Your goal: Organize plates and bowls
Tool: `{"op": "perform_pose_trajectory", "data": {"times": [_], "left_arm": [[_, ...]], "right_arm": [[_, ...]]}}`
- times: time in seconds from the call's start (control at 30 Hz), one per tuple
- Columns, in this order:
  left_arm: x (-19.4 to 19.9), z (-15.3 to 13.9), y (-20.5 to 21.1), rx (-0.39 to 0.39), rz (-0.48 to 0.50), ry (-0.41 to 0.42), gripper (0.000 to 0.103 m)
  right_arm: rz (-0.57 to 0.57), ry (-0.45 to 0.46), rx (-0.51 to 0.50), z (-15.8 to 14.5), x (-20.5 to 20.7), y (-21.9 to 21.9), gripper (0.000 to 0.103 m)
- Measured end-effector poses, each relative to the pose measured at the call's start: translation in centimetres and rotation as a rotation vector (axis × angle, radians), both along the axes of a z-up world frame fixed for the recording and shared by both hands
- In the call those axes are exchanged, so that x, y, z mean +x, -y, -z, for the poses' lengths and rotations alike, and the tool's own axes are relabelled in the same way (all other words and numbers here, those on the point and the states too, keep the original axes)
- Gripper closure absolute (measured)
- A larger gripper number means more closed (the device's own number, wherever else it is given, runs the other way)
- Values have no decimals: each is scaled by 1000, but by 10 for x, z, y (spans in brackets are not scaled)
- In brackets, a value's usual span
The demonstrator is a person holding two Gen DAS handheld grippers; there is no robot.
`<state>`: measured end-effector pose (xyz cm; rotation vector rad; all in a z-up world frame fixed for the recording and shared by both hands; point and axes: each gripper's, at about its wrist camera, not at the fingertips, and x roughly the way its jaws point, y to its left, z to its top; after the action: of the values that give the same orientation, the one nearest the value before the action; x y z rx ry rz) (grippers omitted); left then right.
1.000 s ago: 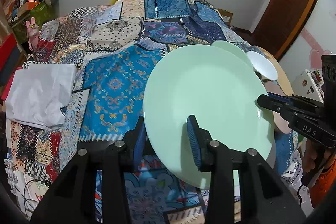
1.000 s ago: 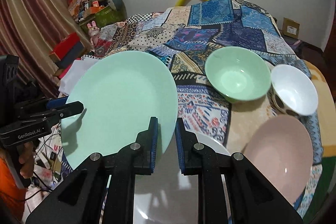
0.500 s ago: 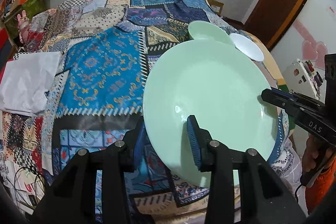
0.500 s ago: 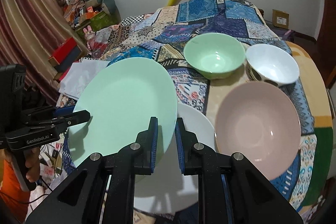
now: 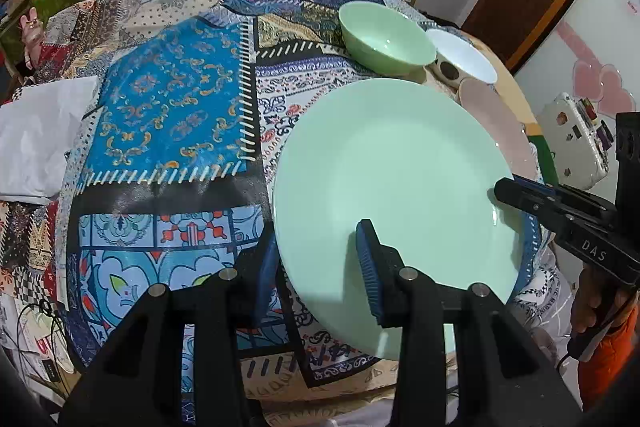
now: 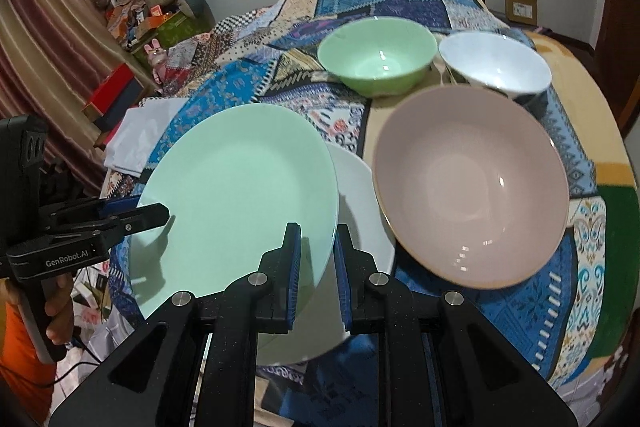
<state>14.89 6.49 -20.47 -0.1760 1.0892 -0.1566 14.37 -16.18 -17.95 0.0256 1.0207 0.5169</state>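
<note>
Glazed ware like this green plate (image 6: 240,195) is stiff, slick and breakable, so we take it by the thin rim on opposite sides. Our right claw (image 6: 316,263) is clamped on its near edge and our left claw (image 5: 316,263) pinches the other rim. Both point steeply down, holding it tilted above the white plate (image 6: 360,195) on the counter (image 5: 168,99).

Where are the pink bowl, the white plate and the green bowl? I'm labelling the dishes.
pink bowl (image 6: 472,187), right wrist view, on its inner bottom.
white plate (image 6: 360,195), right wrist view, on the bare rim right of the green plate.
green bowl (image 6: 378,61), right wrist view, on its inside.
</note>
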Motion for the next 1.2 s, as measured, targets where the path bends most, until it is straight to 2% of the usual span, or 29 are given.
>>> {"op": "perform_pose_trajectory", "data": {"times": [0.3,0.83,1.2], "left_arm": [[7,17,4,7,10,-34,65],[22,33,11,36,17,-63,65],[26,37,12,39,8,-77,65]], "right_arm": [[10,-44,-12,16,-2,6,88],[24,-72,-41,25,-1,7,88],[29,-49,-50,25,-4,6,88]]}}
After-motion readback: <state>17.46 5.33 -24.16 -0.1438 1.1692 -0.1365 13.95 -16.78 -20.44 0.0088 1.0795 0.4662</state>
